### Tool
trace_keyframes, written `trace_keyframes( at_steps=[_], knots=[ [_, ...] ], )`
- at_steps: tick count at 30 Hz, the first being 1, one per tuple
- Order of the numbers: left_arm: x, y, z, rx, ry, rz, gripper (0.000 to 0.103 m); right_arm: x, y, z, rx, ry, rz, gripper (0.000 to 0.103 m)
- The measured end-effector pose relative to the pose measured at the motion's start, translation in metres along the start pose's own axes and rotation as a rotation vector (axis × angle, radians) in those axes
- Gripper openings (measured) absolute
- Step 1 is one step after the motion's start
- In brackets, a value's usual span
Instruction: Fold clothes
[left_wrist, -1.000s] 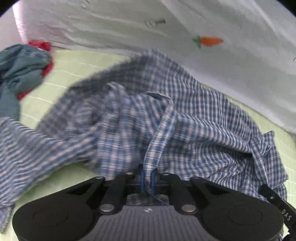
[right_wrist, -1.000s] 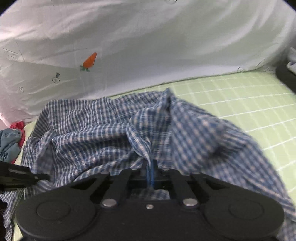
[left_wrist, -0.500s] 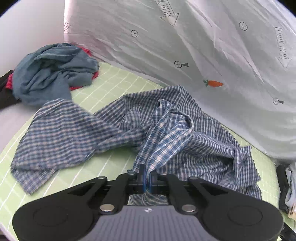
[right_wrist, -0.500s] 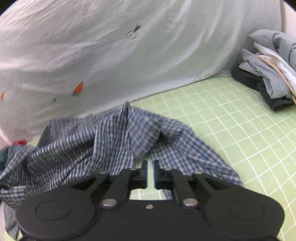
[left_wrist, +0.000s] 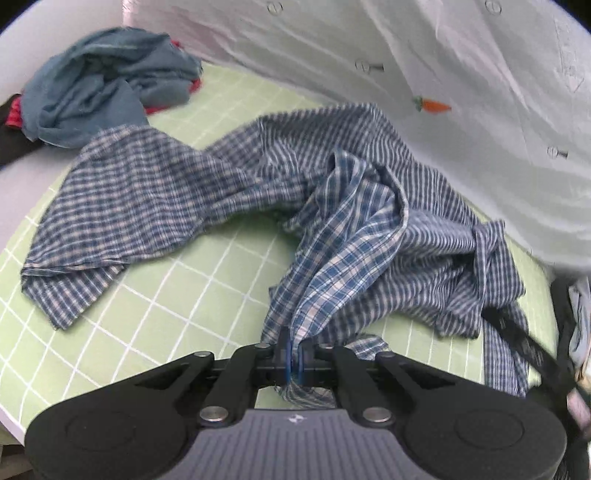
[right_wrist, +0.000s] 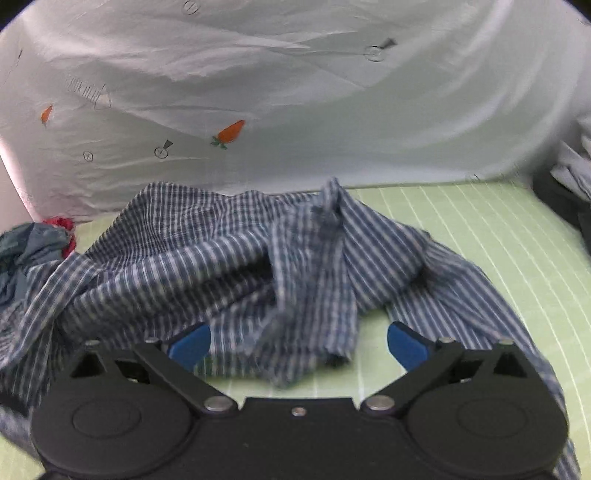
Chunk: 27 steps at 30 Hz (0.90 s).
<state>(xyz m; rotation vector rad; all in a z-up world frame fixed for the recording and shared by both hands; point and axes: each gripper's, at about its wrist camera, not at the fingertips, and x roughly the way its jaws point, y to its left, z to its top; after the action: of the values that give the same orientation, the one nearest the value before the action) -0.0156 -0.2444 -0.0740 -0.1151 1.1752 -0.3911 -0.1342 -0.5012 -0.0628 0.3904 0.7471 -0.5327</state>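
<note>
A blue-and-white checked shirt (left_wrist: 332, 229) lies crumpled across the green gridded mat (left_wrist: 177, 302). My left gripper (left_wrist: 293, 360) is shut on a bunched edge of the checked shirt, which rises from the jaws toward the heap. In the right wrist view the same checked shirt (right_wrist: 258, 266) spreads in folds in front of my right gripper (right_wrist: 297, 343). That gripper stands open, its blue pads (right_wrist: 406, 345) wide apart, with a loose fold of the shirt lying between them but not gripped.
A heap of teal and red clothes (left_wrist: 107, 88) sits at the mat's far left corner. A white sheet with carrot prints (right_wrist: 295, 92) hangs along the back. Folded grey and dark clothes (right_wrist: 569, 184) are stacked at the right edge.
My right gripper has gone from shut on the shirt to wide open, and the shirt has dropped onto the mat. The left gripper kept its hold and pulled back nearer the mat.
</note>
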Motion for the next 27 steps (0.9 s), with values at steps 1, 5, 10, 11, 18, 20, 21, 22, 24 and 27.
trace_keyframes(
  at_steps=[1, 5, 10, 11, 18, 20, 21, 22, 24, 27],
  knots=[
    [0.004, 0.001, 0.002, 0.004, 0.017, -0.004, 0.004, 0.007, 0.001, 0.003, -0.003, 0.014, -0.002, 0.103],
    [0.019, 0.007, 0.016, 0.0, 0.069, -0.022, 0.004, 0.034, 0.007, 0.016, -0.017, 0.068, -0.011, 0.071],
    [0.031, 0.012, 0.036, -0.031, 0.061, -0.001, 0.004, 0.068, 0.015, 0.032, -0.035, 0.135, -0.022, 0.016],
    [0.032, 0.014, 0.038, -0.044, 0.056, 0.007, 0.004, 0.064, 0.009, 0.03, -0.026, 0.13, -0.012, 0.002],
    [-0.004, 0.022, 0.035, -0.077, -0.032, 0.004, 0.004, -0.005, -0.041, 0.008, 0.069, 0.017, -0.023, 0.002],
    [-0.023, 0.023, 0.033, -0.097, -0.068, -0.015, 0.003, -0.027, -0.058, 0.003, 0.091, -0.02, -0.029, 0.002],
    [-0.035, 0.025, 0.031, -0.11, -0.091, -0.034, 0.003, -0.038, -0.066, 0.001, 0.101, -0.039, -0.032, 0.002],
    [-0.048, 0.026, 0.03, -0.123, -0.116, -0.05, 0.003, -0.049, -0.074, 0.0, 0.121, -0.057, -0.027, 0.002],
    [-0.074, 0.029, 0.026, -0.144, -0.174, -0.066, 0.003, -0.071, -0.09, -0.002, 0.161, -0.094, -0.016, 0.002],
    [-0.117, 0.032, 0.016, -0.167, -0.273, -0.06, 0.003, -0.107, -0.108, -0.009, 0.185, -0.134, -0.001, 0.002]
  ],
)
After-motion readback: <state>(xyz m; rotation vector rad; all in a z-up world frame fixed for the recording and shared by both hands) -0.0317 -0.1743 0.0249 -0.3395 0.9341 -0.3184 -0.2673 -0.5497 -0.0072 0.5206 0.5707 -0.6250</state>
